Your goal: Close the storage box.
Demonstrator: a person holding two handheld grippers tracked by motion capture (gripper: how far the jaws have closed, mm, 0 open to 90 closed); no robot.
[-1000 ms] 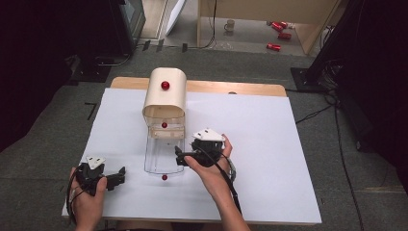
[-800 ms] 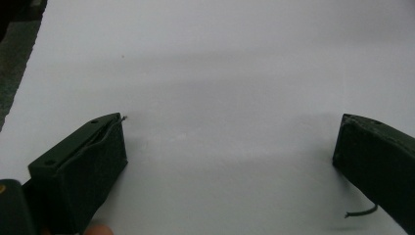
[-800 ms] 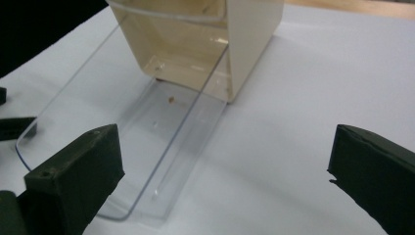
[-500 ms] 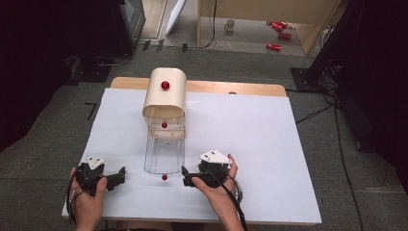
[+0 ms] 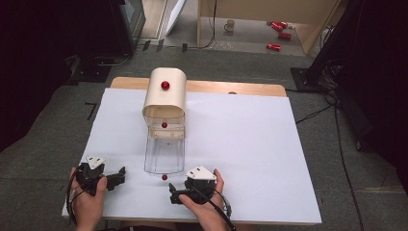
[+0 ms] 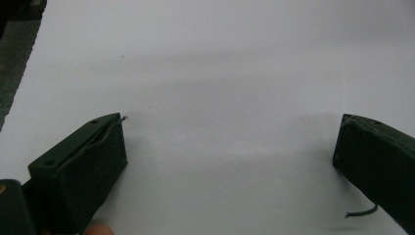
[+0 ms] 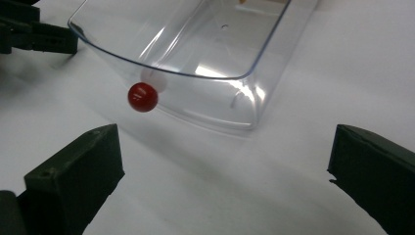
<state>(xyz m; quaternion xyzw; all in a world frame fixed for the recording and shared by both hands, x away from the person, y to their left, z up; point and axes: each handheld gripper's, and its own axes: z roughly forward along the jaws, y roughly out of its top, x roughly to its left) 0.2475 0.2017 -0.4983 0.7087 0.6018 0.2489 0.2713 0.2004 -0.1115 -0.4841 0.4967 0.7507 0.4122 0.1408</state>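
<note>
A clear drawer stood pulled out from a cream box on the white counter, its red knob facing the person. The right gripper rested just beside that knob, jaws spread wide and holding nothing. The left gripper lay near the counter's front left edge, jaws also wide apart and empty, over bare white surface.
</note>
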